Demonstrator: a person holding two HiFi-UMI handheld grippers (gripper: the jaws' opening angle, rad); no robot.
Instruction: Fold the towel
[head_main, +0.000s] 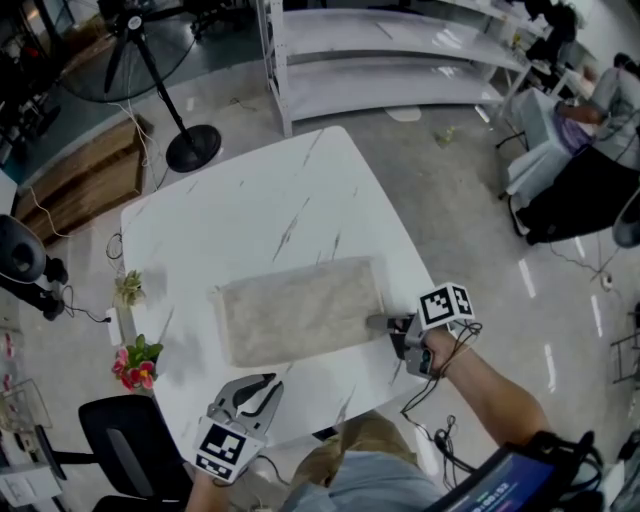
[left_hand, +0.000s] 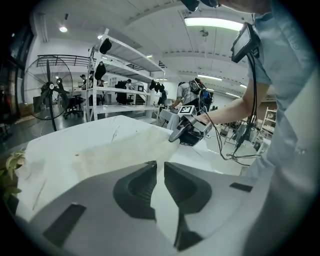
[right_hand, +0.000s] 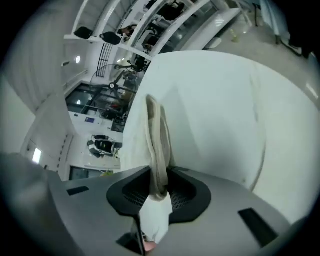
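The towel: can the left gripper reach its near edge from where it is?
Probably yes. Only bare table lies between the left gripper and the near edge of the towel; the right gripper is off at its right end.

Right one gripping, left one idle

The right gripper was turned on its side at the end of a stretched-out forearm, jaws pinched on the towel edge. The left gripper hung close to the body, angled downward, jaws nearly touching with just a slit, nothing in them.
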